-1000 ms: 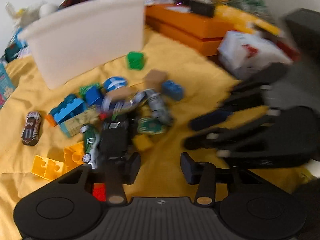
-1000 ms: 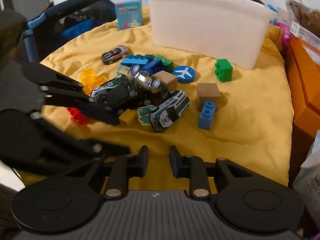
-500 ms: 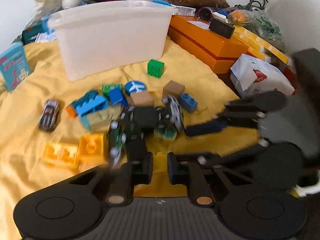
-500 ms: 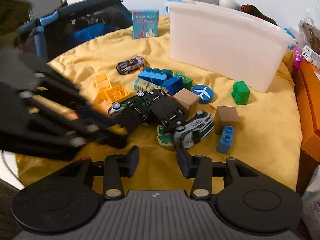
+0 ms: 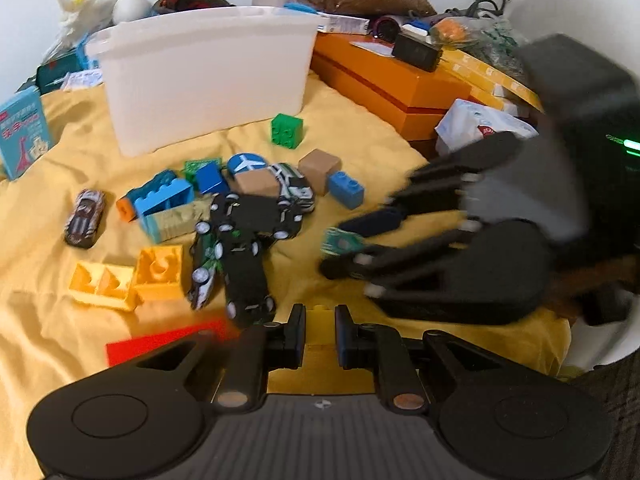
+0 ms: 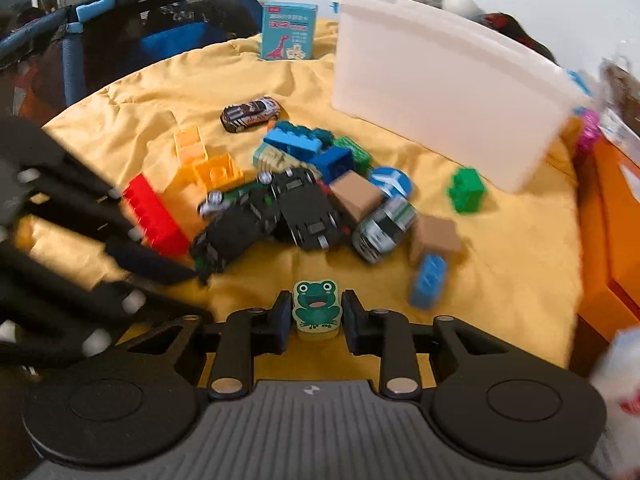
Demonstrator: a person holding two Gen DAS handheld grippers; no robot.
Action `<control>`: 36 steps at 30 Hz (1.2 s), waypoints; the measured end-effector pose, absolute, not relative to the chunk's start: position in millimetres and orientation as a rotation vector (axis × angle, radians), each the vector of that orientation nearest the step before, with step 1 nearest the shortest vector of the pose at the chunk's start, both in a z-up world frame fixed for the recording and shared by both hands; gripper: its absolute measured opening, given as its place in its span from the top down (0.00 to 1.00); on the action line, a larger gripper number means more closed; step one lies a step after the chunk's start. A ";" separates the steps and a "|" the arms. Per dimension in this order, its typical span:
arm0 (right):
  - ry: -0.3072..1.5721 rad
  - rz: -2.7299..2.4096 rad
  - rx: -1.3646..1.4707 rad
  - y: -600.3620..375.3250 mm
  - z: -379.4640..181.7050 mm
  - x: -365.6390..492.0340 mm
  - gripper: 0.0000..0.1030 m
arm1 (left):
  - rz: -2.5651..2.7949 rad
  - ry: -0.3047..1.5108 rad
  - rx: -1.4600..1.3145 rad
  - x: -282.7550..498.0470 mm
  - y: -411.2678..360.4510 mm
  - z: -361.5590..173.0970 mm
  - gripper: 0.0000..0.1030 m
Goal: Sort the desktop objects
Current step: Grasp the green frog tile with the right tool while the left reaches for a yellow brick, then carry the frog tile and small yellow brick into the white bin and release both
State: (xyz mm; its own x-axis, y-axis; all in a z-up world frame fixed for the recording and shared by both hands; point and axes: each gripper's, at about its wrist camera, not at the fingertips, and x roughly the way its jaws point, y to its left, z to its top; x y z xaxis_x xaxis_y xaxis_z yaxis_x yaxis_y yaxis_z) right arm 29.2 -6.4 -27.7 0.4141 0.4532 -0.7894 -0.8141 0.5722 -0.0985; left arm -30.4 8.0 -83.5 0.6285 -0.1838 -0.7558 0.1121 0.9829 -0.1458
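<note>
Left wrist footage shows the left gripper (image 5: 320, 330) at the lower centre of the frame, its jaws drawn in narrow on a yellow brick (image 5: 320, 322) that is pinched between the two pads. To the right of centre, the right gripper (image 5: 340, 248) is seen blurred, with a green frog tile (image 5: 342, 242) held at its tip. A yellow cloth (image 5: 360, 148) covers the surface, and a white bin (image 5: 204, 76) stands in the upper left-centre of the frame. Below the bin lies a pile of toys: overturned toy cars (image 5: 244, 248), blue bricks (image 5: 164, 200), a round blue airplane disc (image 5: 246, 163) and two tan cubes (image 5: 319, 166). A green brick (image 5: 286, 130) sits apart, just below the bin's right end, and orange-yellow bricks (image 5: 132, 276) lie at the lower left beside a red brick (image 5: 160, 342). A small striped car (image 5: 85, 218) rests alone at the left. In the right wrist view, the frog tile is seen upright at the lower centre, clamped between the right gripper's pads, with the pile directly above it and the bin in the upper right. The left gripper is seen as a dark, blurred shape along the left edge of that frame.
</note>
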 end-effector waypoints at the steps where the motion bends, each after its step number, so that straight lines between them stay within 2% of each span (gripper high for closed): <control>1: 0.815 0.827 -0.515 -12.6 -26.4 27.1 0.71 | -0.180 0.880 -0.088 -27.0 5.9 -85.2 0.83; 4: 0.899 0.793 -0.476 -31.0 -31.9 22.9 0.71 | -0.197 0.926 -0.088 -19.2 1.0 -96.3 0.82; 6: 0.929 0.788 -0.449 -38.9 -36.2 20.9 0.71 | -0.202 0.947 -0.075 -19.0 -0.9 -102.4 0.78; 7: 0.931 0.782 -0.441 -41.4 -35.7 20.4 0.71 | -0.205 0.945 -0.058 -20.2 -2.2 -101.5 0.73; 9: 0.919 0.768 -0.440 -44.0 -32.7 19.3 0.70 | -0.207 0.944 -0.016 -20.3 -5.7 -98.6 0.73; 13: 0.904 0.758 -0.437 -46.1 -32.4 20.9 0.70 | -0.215 0.950 0.010 -16.5 -10.2 -96.8 0.73; 16: 0.921 0.763 -0.438 -44.2 -37.8 21.7 0.69 | -0.216 0.960 0.033 -17.2 -12.1 -98.4 0.83; 21: 0.929 0.773 -0.417 -47.9 -38.9 21.5 0.69 | -0.223 0.990 0.056 -20.7 -12.3 -98.7 0.82; 26: 0.932 0.774 -0.402 -49.8 -38.8 22.1 0.69 | -0.240 0.995 0.039 -24.3 -10.8 -89.2 0.63; 32: 0.927 0.771 -0.392 -51.4 -39.5 21.5 0.69 | -0.247 0.968 0.082 -22.2 -6.7 -69.7 0.63; 36: 0.924 0.766 -0.401 -49.6 -39.6 20.0 0.68 | -0.233 0.995 0.007 -10.2 -2.1 -71.5 0.64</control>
